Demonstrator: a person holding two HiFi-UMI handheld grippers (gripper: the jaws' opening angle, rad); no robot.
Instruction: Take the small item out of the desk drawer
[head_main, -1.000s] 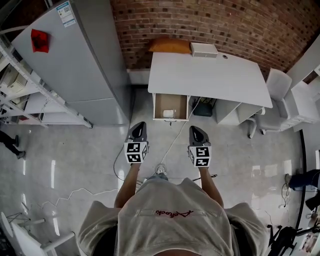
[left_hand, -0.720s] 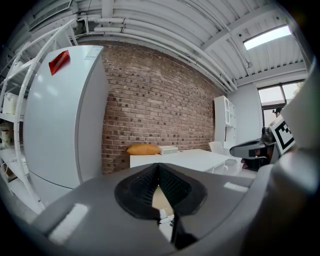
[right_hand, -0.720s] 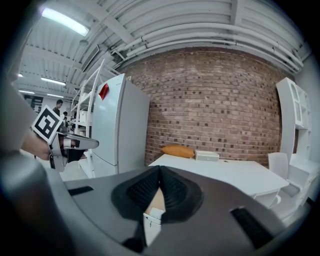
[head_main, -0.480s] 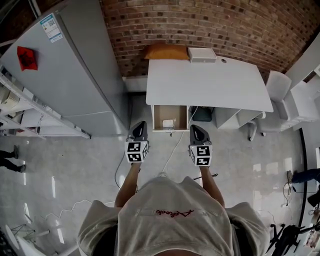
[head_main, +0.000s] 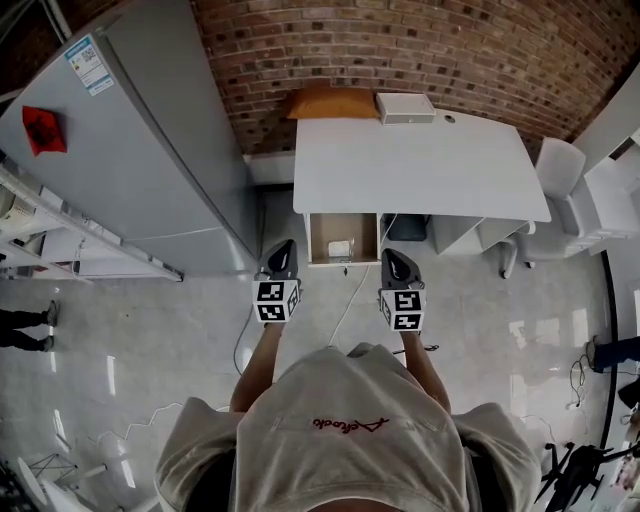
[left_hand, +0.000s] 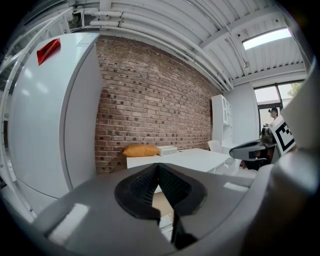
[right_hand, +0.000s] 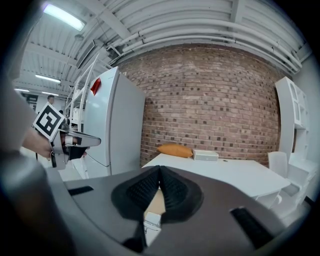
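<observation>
Nearest, the person holds the left hand-held gripper (head_main: 281, 250) and the right hand-held gripper (head_main: 393, 258) out ahead, side by side. In each gripper view the 2 jaws are pressed together with nothing between them. Just beyond their tips, the desk drawer (head_main: 318, 232) stands pulled open under the left end of the white tabletop (head_main: 420, 165). The small white item (head_main: 340, 248) lies inside it, toward the near end, touched by neither gripper. Farther back on the tabletop sit an orange cushion (head_main: 328, 102) and a white box (head_main: 405, 105), against the brick wall (head_main: 400, 45). By my reading, the drawer is already open. Spreading the jaws, reaching in, pinching the item and lifting it out all remain.
</observation>
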